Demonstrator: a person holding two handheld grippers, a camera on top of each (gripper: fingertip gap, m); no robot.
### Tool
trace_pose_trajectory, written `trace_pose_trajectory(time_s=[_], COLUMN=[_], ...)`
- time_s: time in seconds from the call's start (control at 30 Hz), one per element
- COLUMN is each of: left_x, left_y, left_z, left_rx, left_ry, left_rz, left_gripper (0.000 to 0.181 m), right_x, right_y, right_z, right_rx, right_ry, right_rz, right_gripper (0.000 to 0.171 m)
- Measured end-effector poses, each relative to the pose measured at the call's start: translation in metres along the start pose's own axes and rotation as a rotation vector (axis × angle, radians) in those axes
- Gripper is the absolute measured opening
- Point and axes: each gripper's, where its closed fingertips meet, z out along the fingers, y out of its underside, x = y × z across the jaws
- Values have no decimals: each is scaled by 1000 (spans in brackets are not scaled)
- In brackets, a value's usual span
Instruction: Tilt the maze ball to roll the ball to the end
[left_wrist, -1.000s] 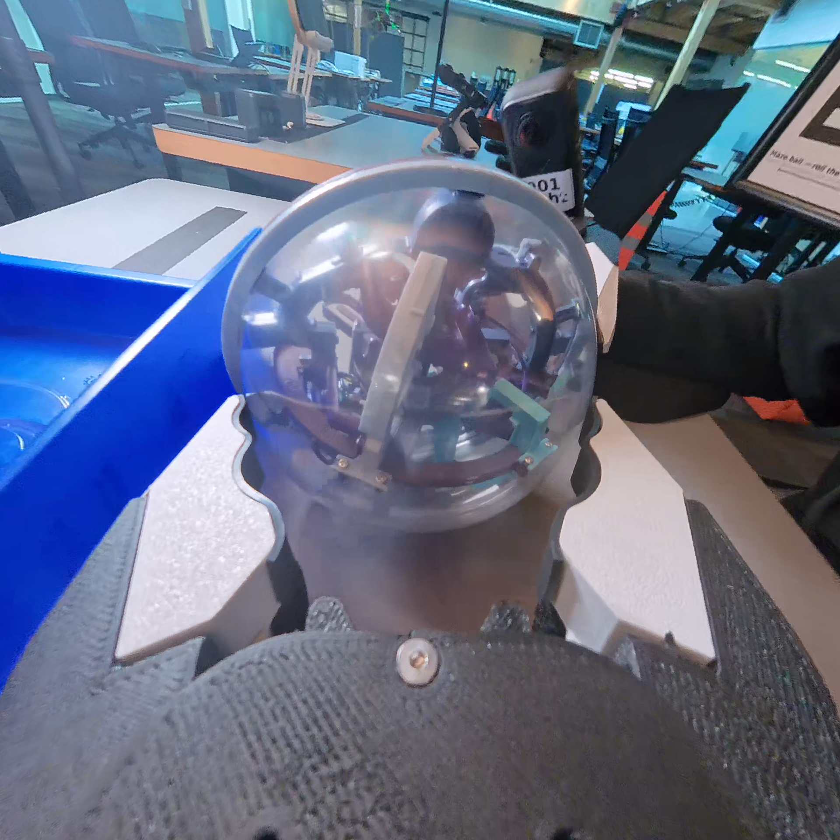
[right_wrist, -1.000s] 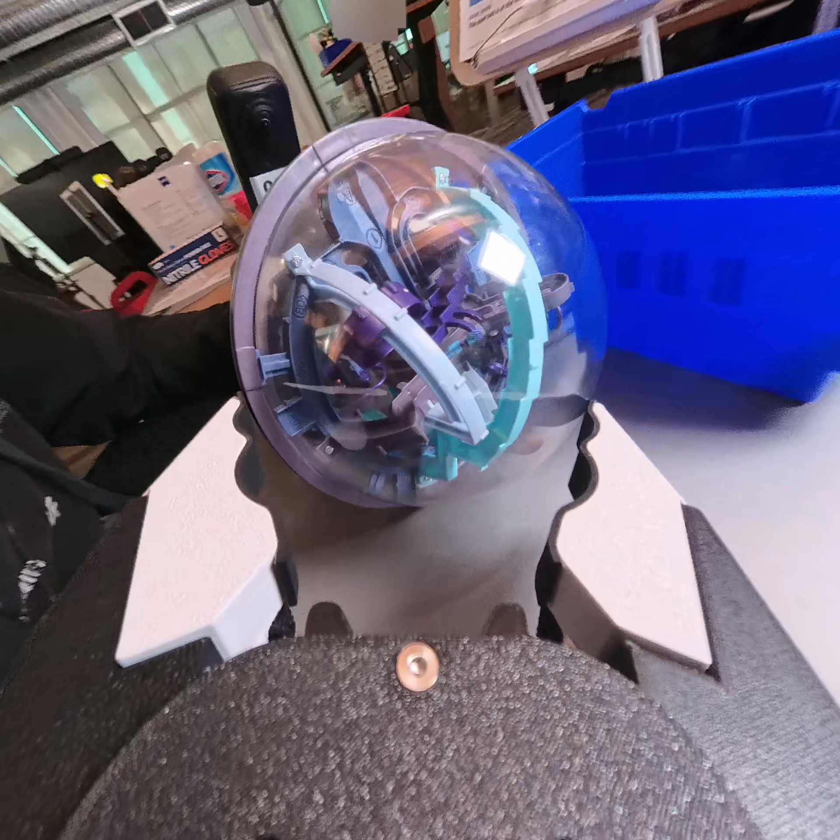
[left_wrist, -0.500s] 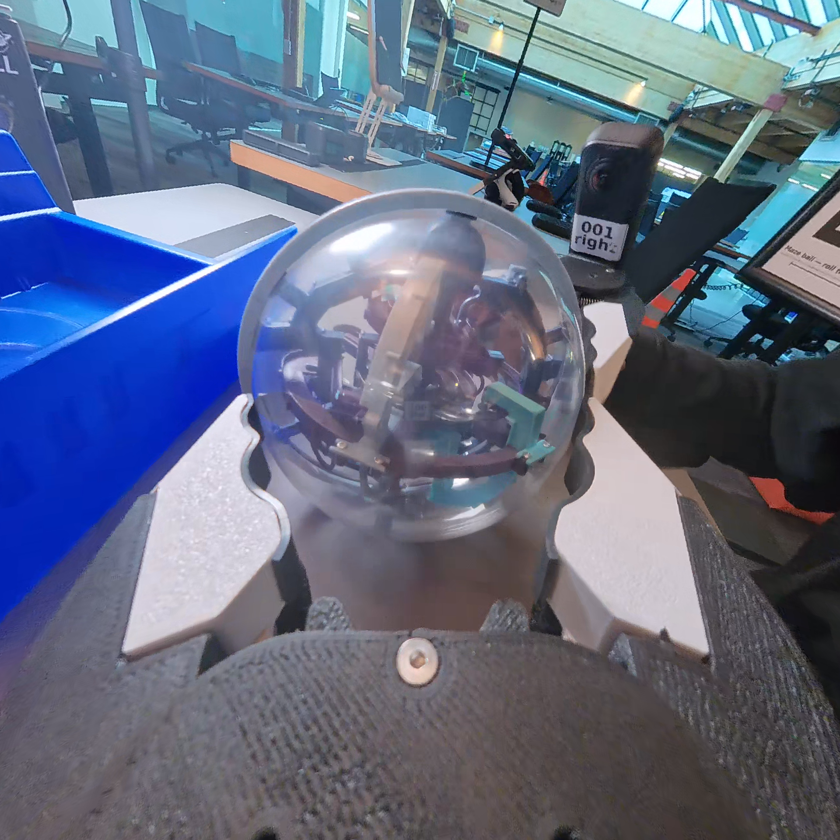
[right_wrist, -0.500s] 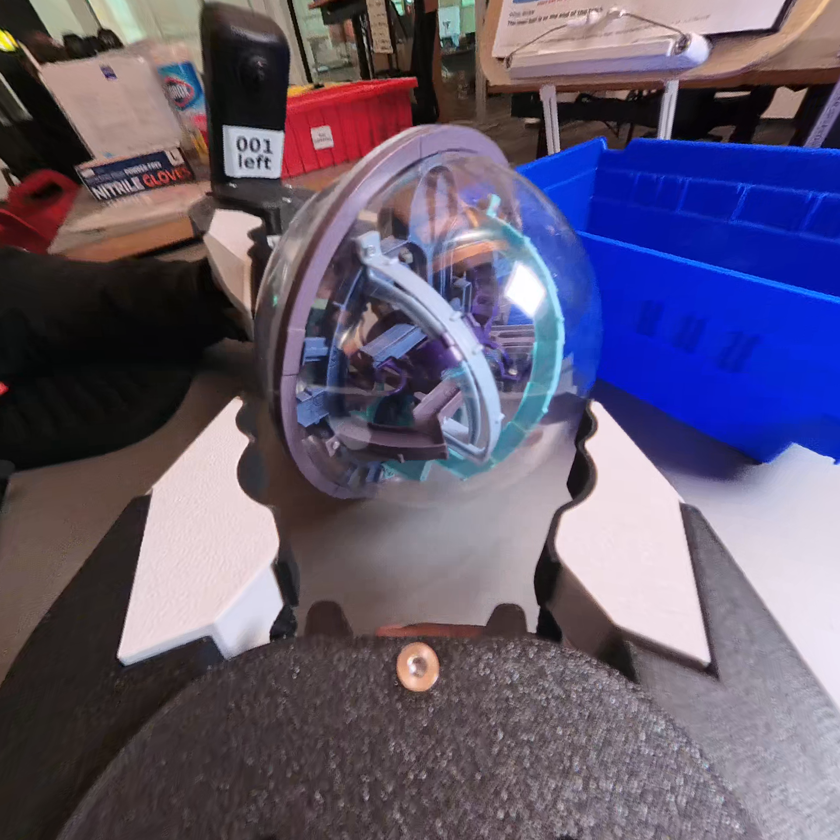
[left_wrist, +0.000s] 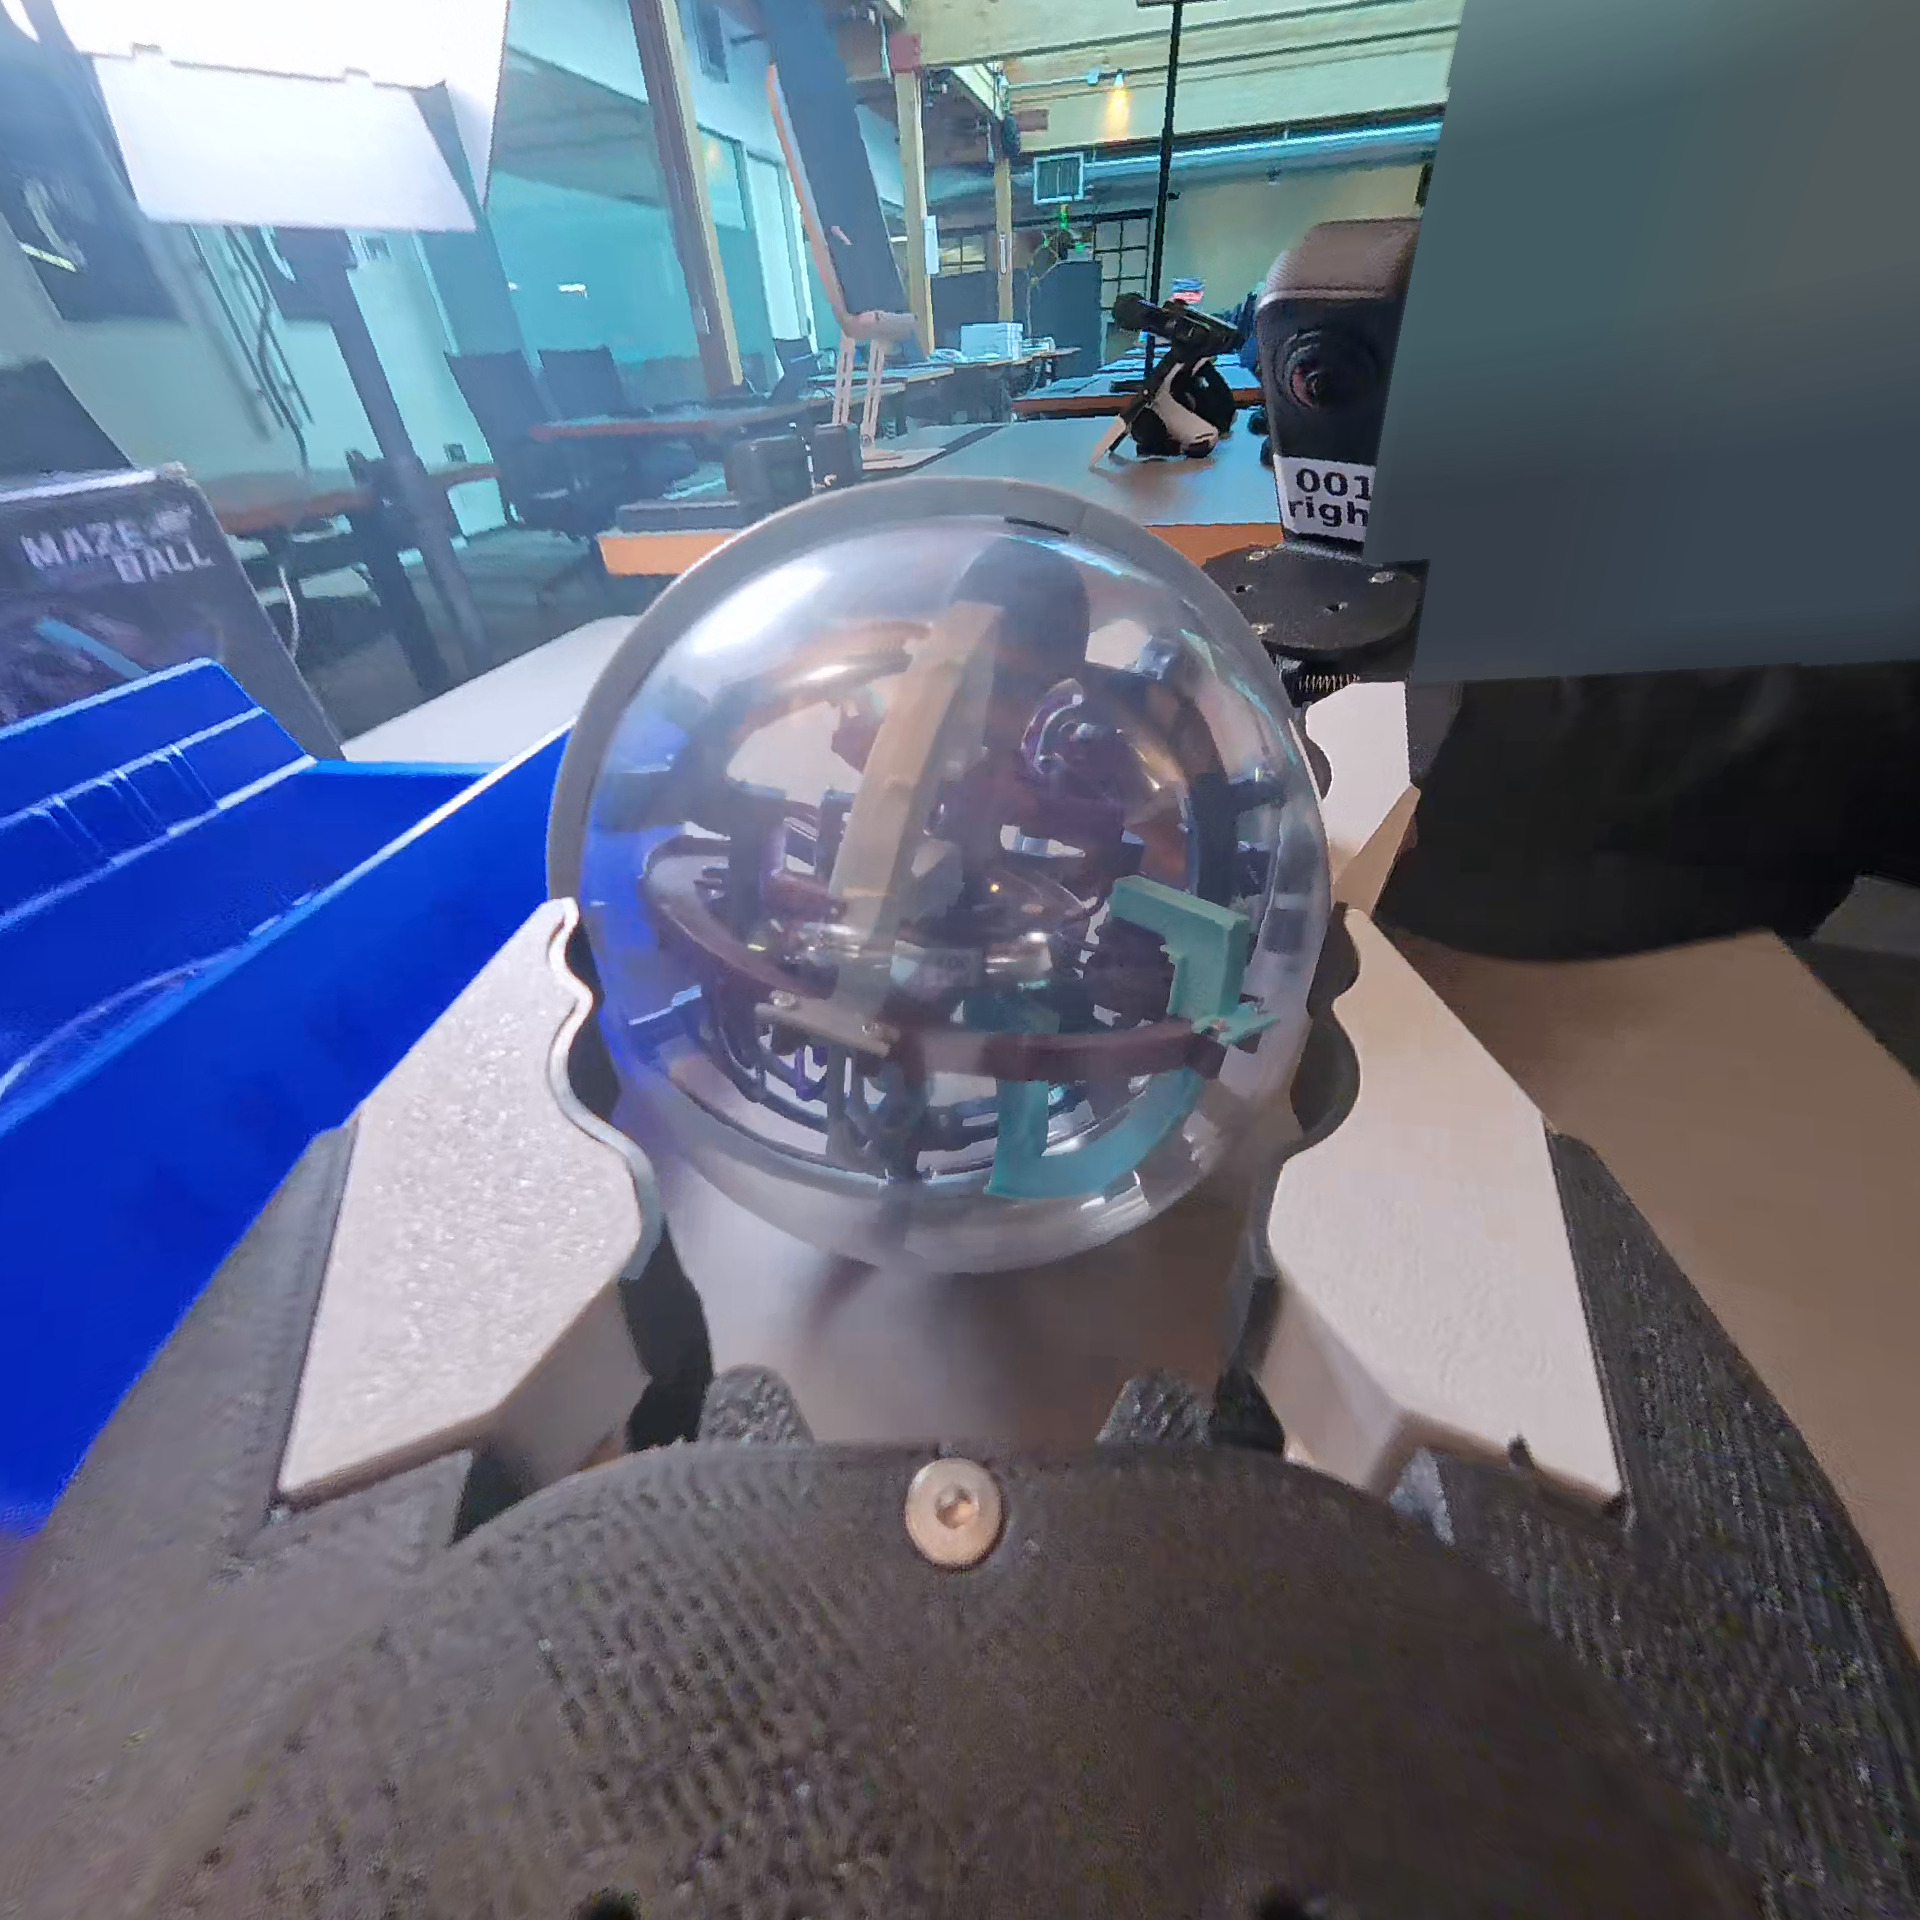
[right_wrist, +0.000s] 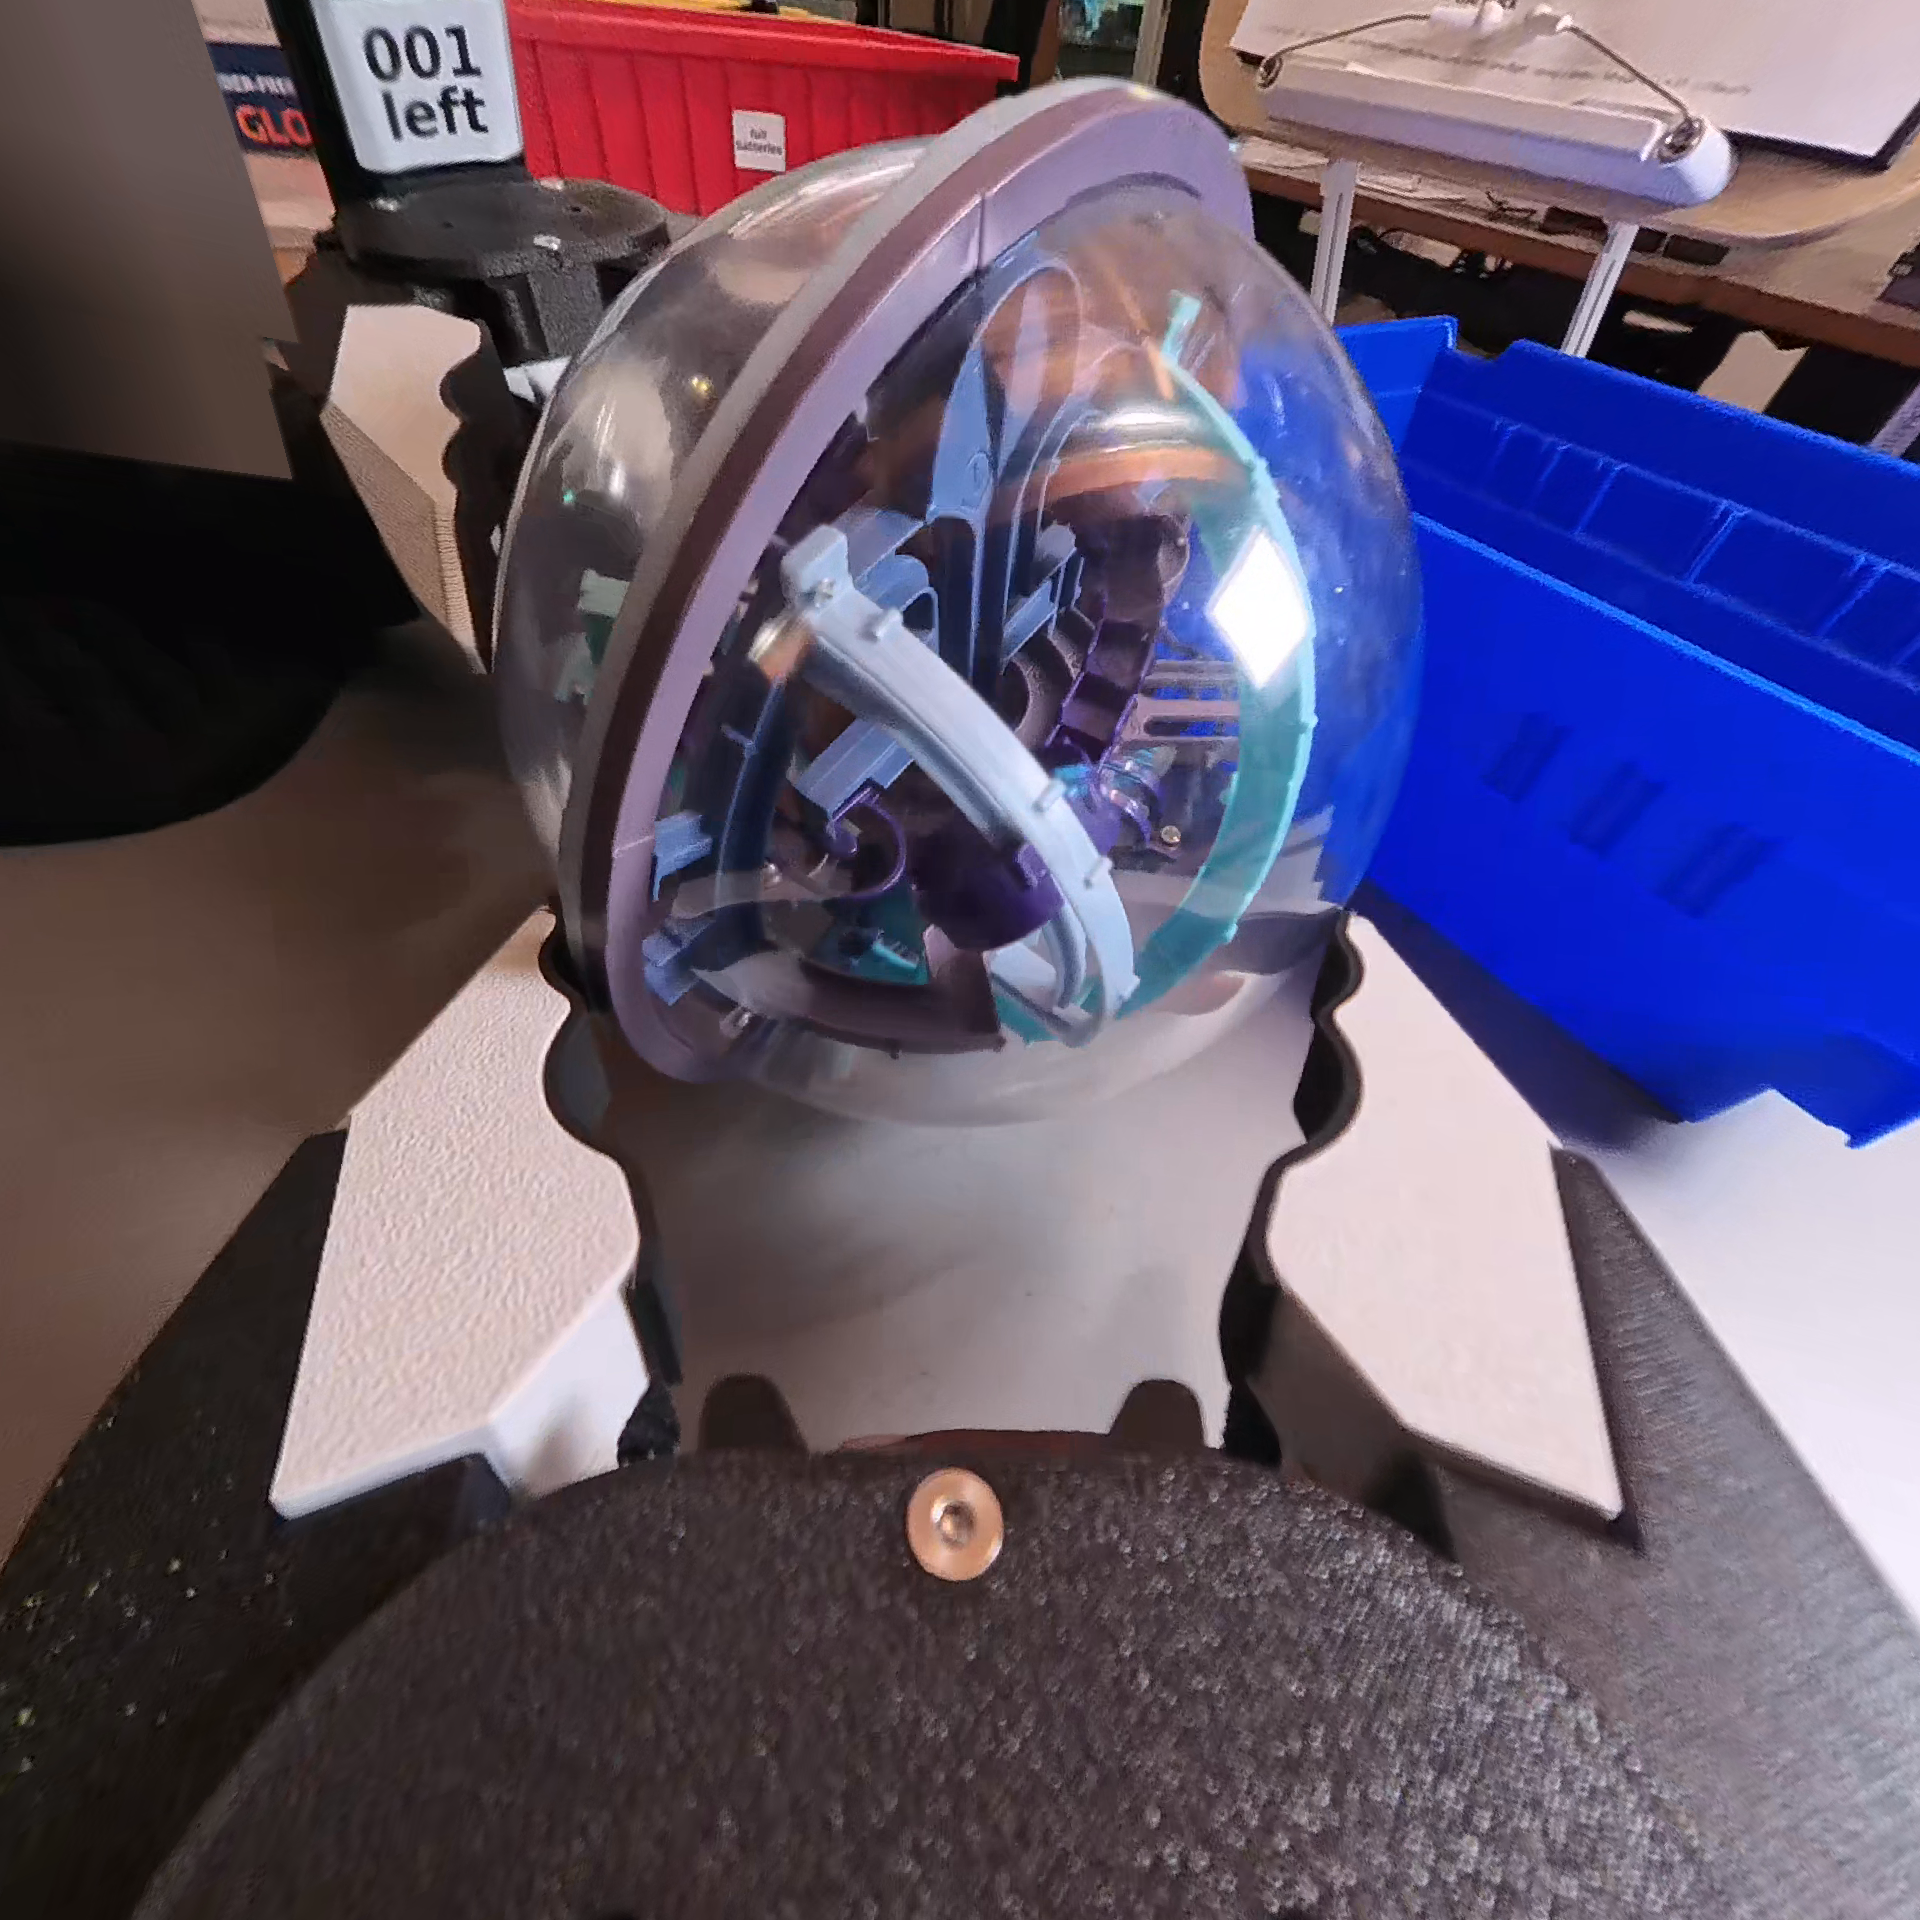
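Note:
The maze ball (left_wrist: 940, 883) is a clear sphere with a grey seam ring and purple, teal and pale tracks inside. It is held off the white table between both grippers, one on each side. My left gripper (left_wrist: 945, 1049) is shut on it, and its white fingers (left_wrist: 457, 1195) press the ball's sides. My right gripper (right_wrist: 951, 1039) is shut on the maze ball (right_wrist: 956, 603) from the opposite side. In this view the seam ring runs diagonally. I cannot pick out the small ball inside for certain.
A blue bin (left_wrist: 208, 935) stands close beside the ball, and it also shows in the right wrist view (right_wrist: 1662, 779). The maze ball's dark box (left_wrist: 114, 582) stands behind it. A person's dark sleeve (left_wrist: 1610, 810) is near. A red bin (right_wrist: 748, 104) sits farther back.
Both grippers have turned the ball while holding it. In the right wrist view the seam ring swung from the left edge to a diagonal across the top. The grip has not changed.

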Motion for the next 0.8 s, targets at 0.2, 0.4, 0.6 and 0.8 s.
trace_pose_trajectory(time_s=[0.2, 0.4, 0.6, 0.8], left_x=[4, 3, -9, -25], left_y=[0, -7, -11, -14], left_z=[-5, -2, 5, 26], left_rx=[12, -18, -41, -122], left_ry=[-22, -39, -33, -51], left_rz=[55, 46, -41, -90], left_gripper=[133, 130, 126, 125], right_x=[-4, -8, 11, 23], right_y=[2, 16, 2, -42], right_z=[3, 7, -8, -25], right_rx=[-9, -93, -105, -36], right_ry=[-7, -64, 43, 203], right_rz=[-30, 78, -13, -321], right_gripper=[135, 133, 144, 142])
